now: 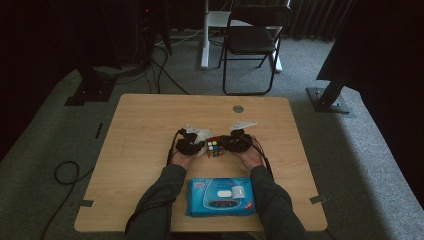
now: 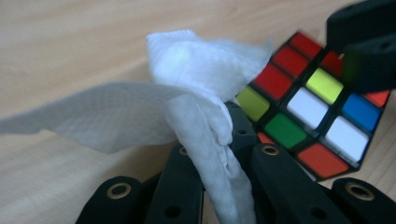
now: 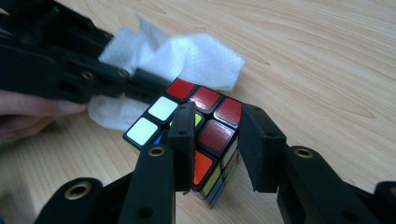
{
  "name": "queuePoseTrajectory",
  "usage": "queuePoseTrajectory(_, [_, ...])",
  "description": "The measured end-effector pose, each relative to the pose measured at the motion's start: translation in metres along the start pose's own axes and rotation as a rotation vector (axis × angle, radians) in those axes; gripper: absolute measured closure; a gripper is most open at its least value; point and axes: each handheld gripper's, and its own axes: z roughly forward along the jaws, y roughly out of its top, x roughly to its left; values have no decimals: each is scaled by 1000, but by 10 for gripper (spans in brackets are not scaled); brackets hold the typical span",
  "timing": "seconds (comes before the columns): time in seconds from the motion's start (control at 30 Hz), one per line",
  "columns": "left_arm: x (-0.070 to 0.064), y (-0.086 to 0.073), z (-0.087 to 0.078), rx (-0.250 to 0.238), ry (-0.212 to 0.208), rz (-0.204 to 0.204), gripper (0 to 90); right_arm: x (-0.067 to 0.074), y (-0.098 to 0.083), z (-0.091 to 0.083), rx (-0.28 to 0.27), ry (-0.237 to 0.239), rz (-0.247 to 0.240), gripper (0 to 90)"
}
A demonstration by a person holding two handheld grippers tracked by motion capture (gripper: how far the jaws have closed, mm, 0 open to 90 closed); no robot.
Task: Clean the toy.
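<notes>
A Rubik's cube [image 1: 216, 147] sits in the middle of the wooden table [image 1: 150, 120], between my two grippers. My right gripper [image 3: 217, 135] is shut on the cube [image 3: 205, 116], its jaws clamping one edge with the red face turned up. My left gripper [image 2: 215, 140] is shut on a white tissue [image 2: 187, 93], which it holds against the cube [image 2: 308, 112]. In the high view the left gripper [image 1: 199, 145] is just left of the cube, the right gripper [image 1: 231, 144] just right of it, and the tissue [image 1: 201, 134] sticks up behind.
A blue pack of wet wipes [image 1: 220, 196] lies at the near table edge between the person's forearms. A round grommet [image 1: 238, 108] is set in the table's far side. A black folding chair [image 1: 252, 40] stands on the carpet beyond the table.
</notes>
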Motion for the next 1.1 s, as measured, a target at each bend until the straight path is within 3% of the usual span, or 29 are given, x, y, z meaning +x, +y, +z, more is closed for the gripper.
queuePoseTrajectory(0.1, [-1, -1, -1, -1, -5, -1, 866, 0, 0, 0, 0, 2, -2, 672])
queuePoseTrajectory(0.2, [-3, 3, -10, -43, -12, -3, 866, 0, 0, 0, 0, 2, 1, 672])
queuePoseTrajectory(0.27, [-4, 6, -19, -90, -48, -19, 865, 0, 0, 0, 0, 2, 1, 672])
queuePoseTrajectory(0.3, [-6, 6, -21, -95, -55, -4, 865, 0, 0, 0, 0, 2, 1, 672])
queuePoseTrajectory(0.37, [-12, 6, -21, -90, -27, 38, 865, -1, 0, 0, -1, 5, 5, 672])
queuePoseTrajectory(0.5, [-7, 2, -17, -76, -23, 1, 865, 0, 0, 0, 0, 0, 5, 672])
queuePoseTrajectory(0.63, [-7, -4, -6, -22, 3, -10, 865, -1, 0, 0, 0, 3, 6, 672])
queuePoseTrajectory(0.83, [-13, -7, -17, -54, -31, -17, 867, -1, 0, 0, -1, 4, 4, 672])
queuePoseTrajectory(0.97, [-16, -11, -22, -64, -57, 9, 869, -1, 0, 0, 0, 9, 10, 673])
queuePoseTrajectory(1.1, [-14, -14, -16, -27, -63, 0, 869, -1, 0, 0, 0, 6, 10, 673])
